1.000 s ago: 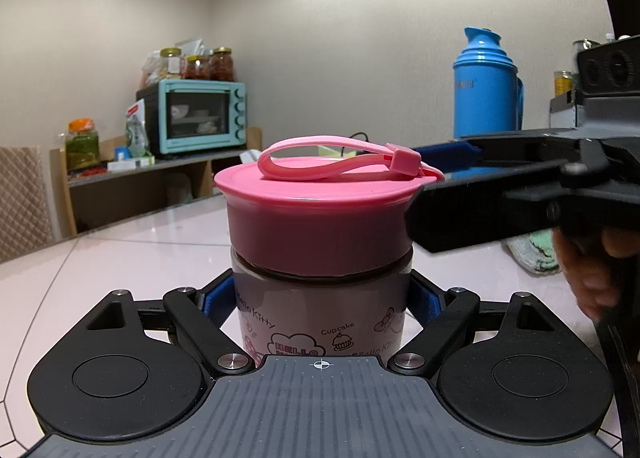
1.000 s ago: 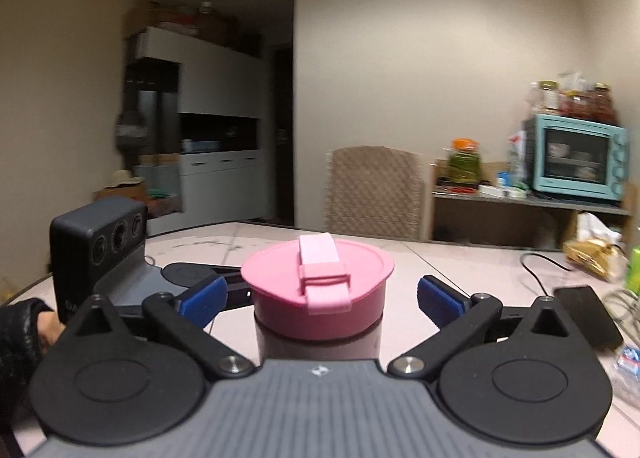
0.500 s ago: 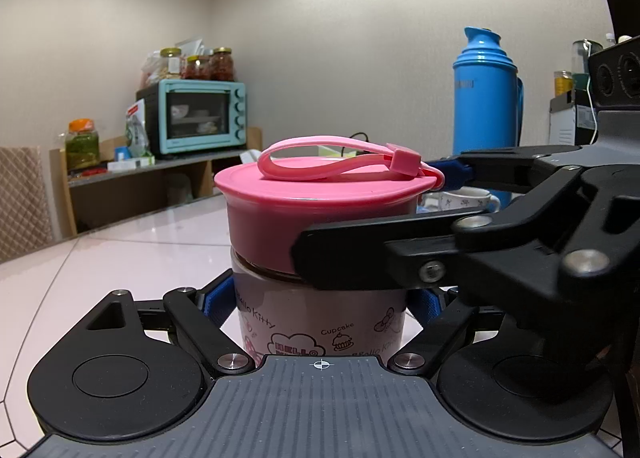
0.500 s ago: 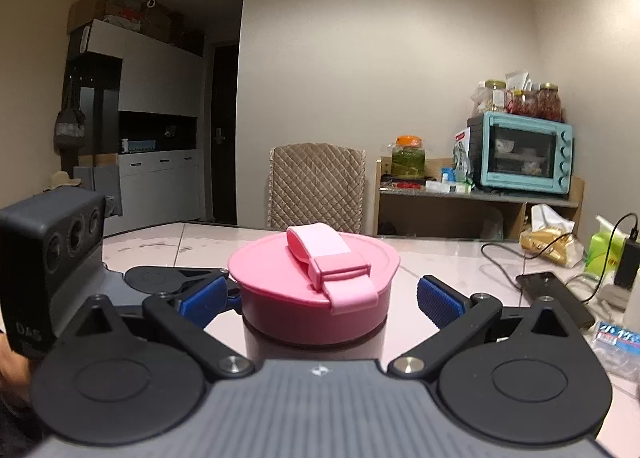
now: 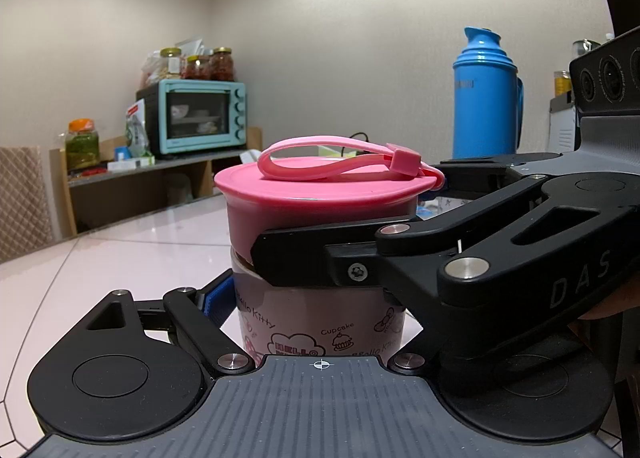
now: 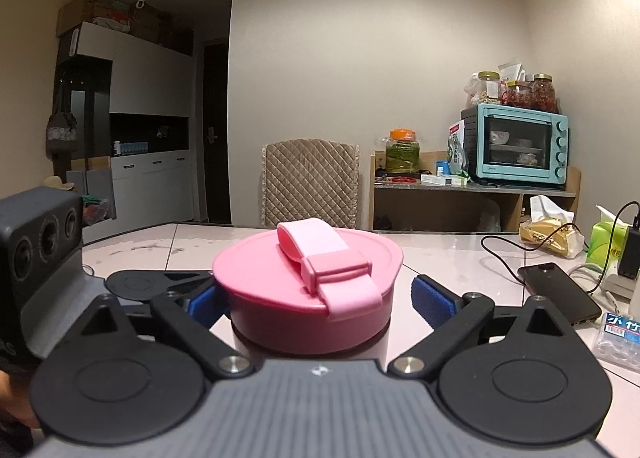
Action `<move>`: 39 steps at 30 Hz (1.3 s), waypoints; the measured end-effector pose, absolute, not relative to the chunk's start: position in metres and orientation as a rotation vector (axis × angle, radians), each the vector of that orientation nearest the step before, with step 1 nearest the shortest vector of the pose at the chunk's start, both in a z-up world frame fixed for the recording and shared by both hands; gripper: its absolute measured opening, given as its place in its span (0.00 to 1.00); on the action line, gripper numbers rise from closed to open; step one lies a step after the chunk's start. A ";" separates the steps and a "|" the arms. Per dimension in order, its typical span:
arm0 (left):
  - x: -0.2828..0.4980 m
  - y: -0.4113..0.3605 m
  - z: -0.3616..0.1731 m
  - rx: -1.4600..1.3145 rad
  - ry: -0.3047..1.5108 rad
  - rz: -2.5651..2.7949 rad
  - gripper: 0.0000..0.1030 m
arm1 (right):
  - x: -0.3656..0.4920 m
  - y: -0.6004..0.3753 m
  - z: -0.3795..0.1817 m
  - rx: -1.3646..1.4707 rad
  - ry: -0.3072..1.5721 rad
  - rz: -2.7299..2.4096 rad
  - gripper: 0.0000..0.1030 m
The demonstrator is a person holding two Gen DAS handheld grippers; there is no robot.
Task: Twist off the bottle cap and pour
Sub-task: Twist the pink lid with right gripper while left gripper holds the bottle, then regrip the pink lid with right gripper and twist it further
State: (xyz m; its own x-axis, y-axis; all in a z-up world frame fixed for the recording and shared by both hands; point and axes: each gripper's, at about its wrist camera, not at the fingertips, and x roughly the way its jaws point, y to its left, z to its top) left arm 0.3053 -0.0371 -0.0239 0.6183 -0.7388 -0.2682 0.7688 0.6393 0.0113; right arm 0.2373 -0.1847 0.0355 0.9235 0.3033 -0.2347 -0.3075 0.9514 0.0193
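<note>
Left view: we saw the left gripper (image 5: 316, 300) clamped on the upright bottle (image 5: 320, 322).
Right view: right gripper (image 6: 316, 300) fingers were closing around the cap (image 6: 308, 290), right pad still clear.

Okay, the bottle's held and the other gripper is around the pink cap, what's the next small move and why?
Probably finish closing the right gripper on the pink cap. Its jaws are closing, but the right-hand pad still shows a gap. The left gripper already clamps the bottle, so twisting can follow once both pads bite.
</note>
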 end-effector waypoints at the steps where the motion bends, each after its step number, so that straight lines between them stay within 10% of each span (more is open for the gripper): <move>1: 0.305 -0.037 -0.024 0.130 0.249 -0.870 0.87 | 0.237 -0.185 0.035 -0.019 0.237 0.314 0.93; 39: 0.307 -0.036 -0.026 0.134 0.246 -0.870 0.87 | 0.282 -0.253 0.040 -0.111 0.206 0.957 0.83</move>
